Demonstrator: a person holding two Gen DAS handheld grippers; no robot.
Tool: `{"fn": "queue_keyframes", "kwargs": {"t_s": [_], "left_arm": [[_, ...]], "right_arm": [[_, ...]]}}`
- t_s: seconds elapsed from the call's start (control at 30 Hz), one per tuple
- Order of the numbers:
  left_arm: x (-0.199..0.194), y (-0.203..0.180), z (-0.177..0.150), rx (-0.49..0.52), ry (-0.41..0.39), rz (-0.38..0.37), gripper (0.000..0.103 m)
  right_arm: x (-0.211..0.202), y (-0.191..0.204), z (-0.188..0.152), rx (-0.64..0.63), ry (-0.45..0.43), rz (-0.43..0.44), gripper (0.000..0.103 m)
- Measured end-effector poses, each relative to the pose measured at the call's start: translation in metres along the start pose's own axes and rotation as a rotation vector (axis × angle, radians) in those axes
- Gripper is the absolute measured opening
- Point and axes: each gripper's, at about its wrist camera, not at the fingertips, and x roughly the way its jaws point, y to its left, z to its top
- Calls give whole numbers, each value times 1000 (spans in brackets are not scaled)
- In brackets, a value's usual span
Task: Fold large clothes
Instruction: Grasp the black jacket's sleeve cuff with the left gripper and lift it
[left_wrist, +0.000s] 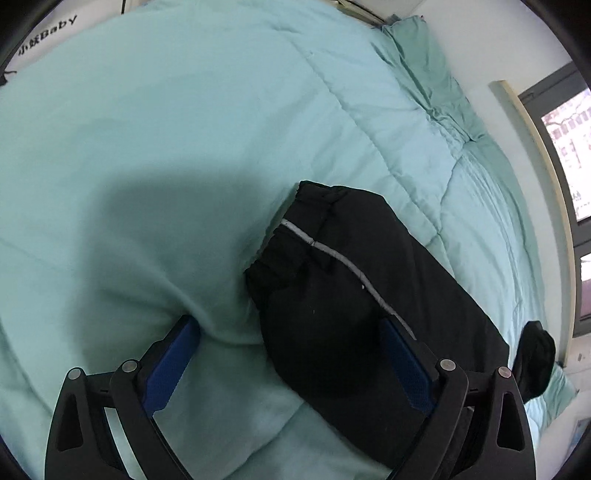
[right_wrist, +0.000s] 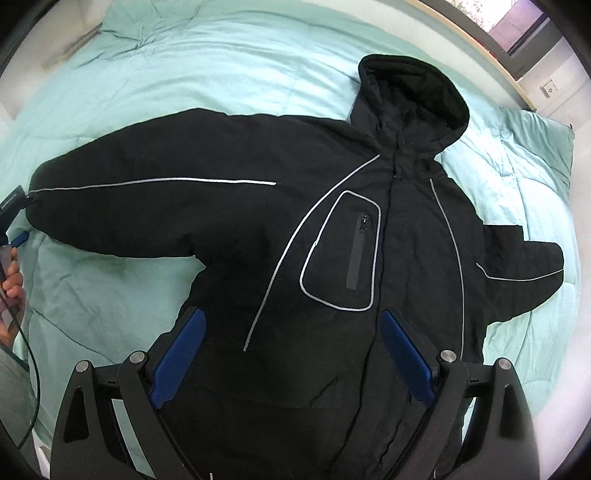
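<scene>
A black hooded jacket (right_wrist: 332, 229) with grey piping lies spread face up on a mint green duvet (right_wrist: 184, 66), hood toward the far side, both sleeves stretched out. My right gripper (right_wrist: 291, 332) is open just above the jacket's lower front, holding nothing. In the left wrist view the end of one sleeve (left_wrist: 332, 266) with its elastic cuff lies on the duvet (left_wrist: 184, 129). My left gripper (left_wrist: 291, 332) is open over that sleeve end, one finger (left_wrist: 402, 362) over the sleeve, the other finger (left_wrist: 173, 362) over the duvet.
A pillow (left_wrist: 424, 62) in the same green lies at the bed's far end. A window (left_wrist: 569, 147) and a white wall run along the right side. A white item with black lettering (left_wrist: 48, 33) sits at the upper left. The left gripper and hand (right_wrist: 11, 236) show at the right wrist view's left edge.
</scene>
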Motion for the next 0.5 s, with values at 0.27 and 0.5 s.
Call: {"fn": "queue_keyframes", "kwargs": {"t_s": [0.27,0.5], "left_arm": [[-19,-27,-4,122,-67,-18,22],[-88,-84,-27,271,-171,-94,15]], "right_arm": [[9,-3,2,14,6,20,96],[1,-22,-10,56,-24,59,96]]}}
